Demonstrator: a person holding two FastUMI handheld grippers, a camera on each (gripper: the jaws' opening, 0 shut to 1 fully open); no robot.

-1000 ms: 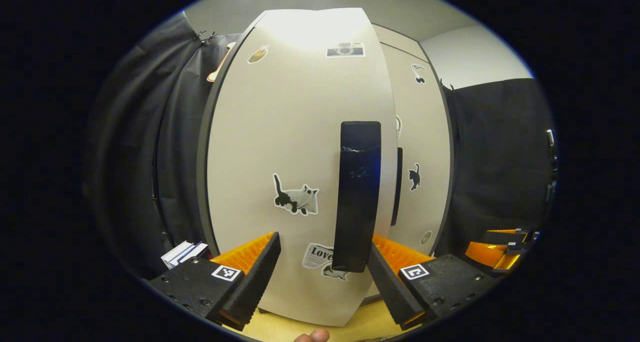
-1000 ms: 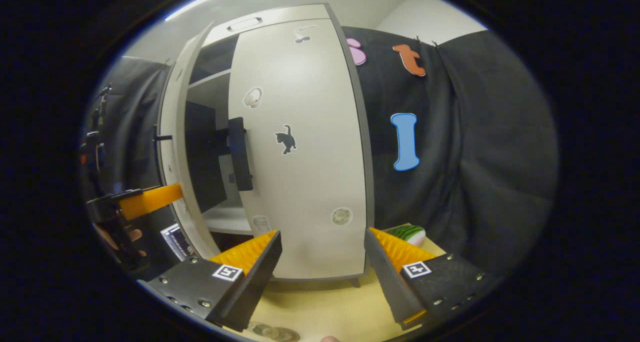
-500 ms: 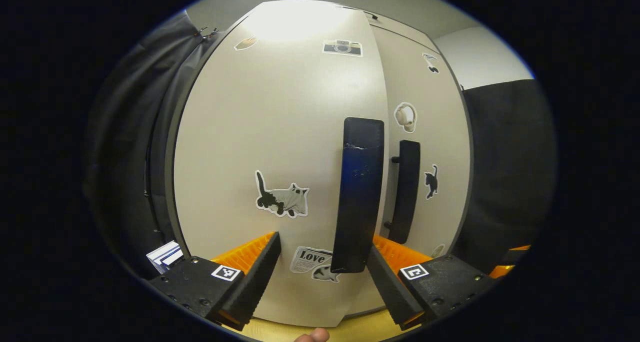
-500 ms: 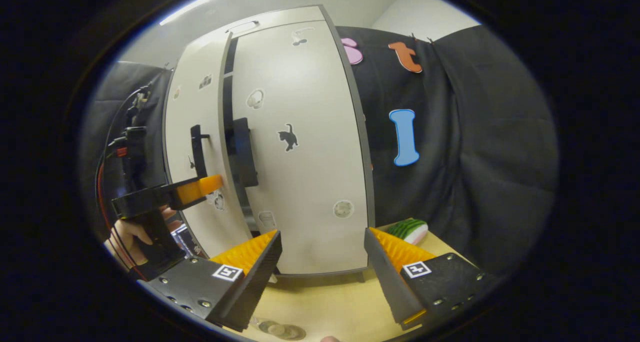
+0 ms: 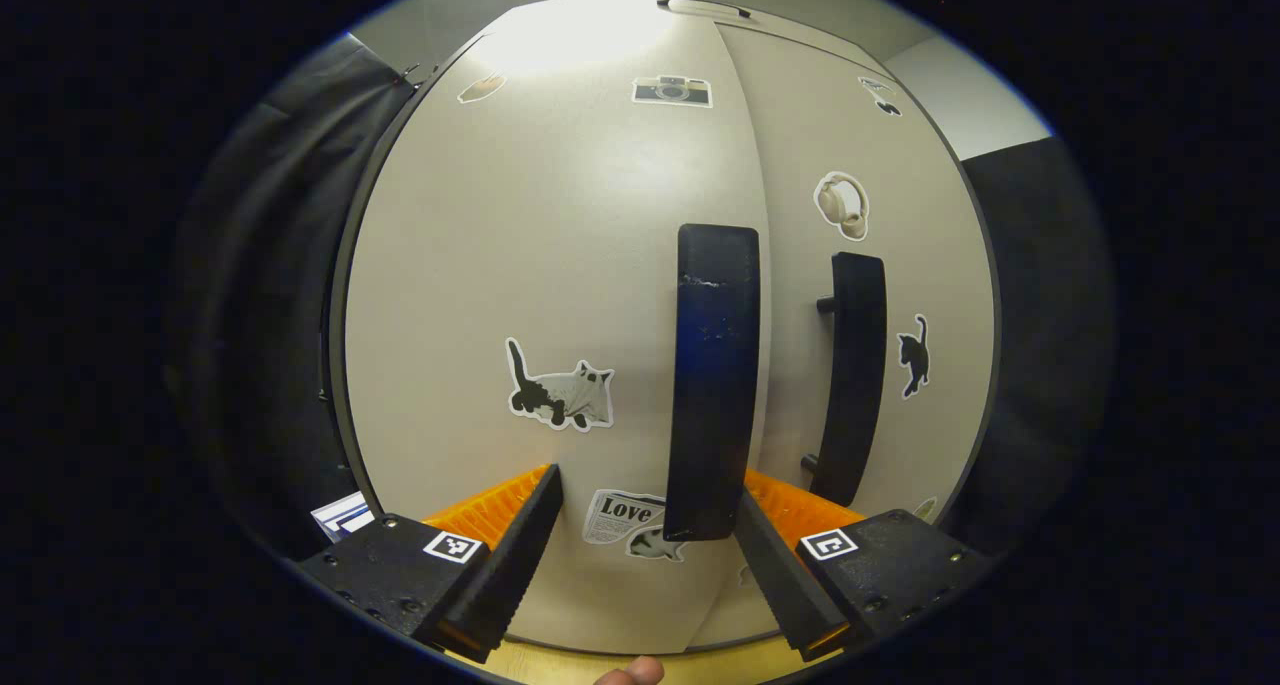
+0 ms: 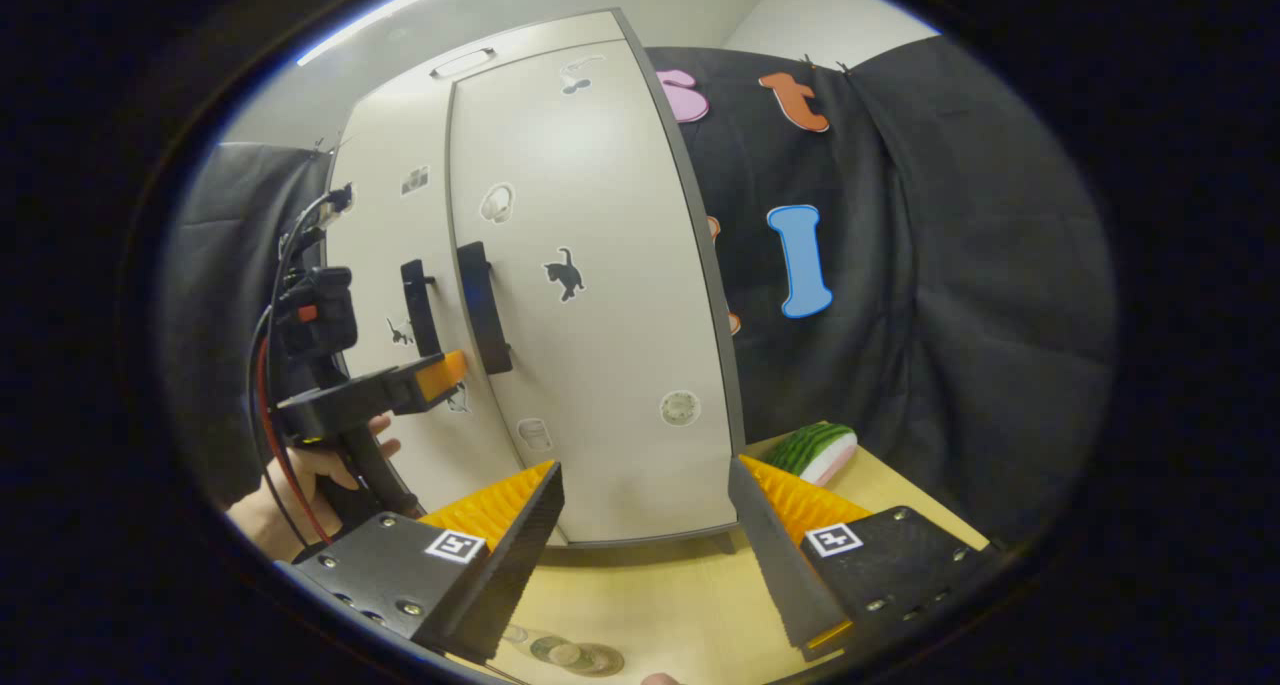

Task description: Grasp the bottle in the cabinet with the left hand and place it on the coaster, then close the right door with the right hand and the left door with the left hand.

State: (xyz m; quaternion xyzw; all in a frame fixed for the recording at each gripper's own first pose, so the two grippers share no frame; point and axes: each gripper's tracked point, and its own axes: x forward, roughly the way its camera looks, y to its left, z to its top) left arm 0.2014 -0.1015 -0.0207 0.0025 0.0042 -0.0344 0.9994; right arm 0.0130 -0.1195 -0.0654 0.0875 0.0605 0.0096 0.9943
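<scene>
Left gripper view: the left gripper, fingers spread, sits against the left door, its handle between them; beside it the right door is flush. The right gripper hovers spread over the table.

Both pale cabinet doors shut, handles adjacent.

The pale wooden desk carries the white cabinet on short feet at its back — both doors flush. A green-striped watermelon-slice toy lies beside the cabinet's right corner, and a round glass coaster sits near the front edge.
</scene>
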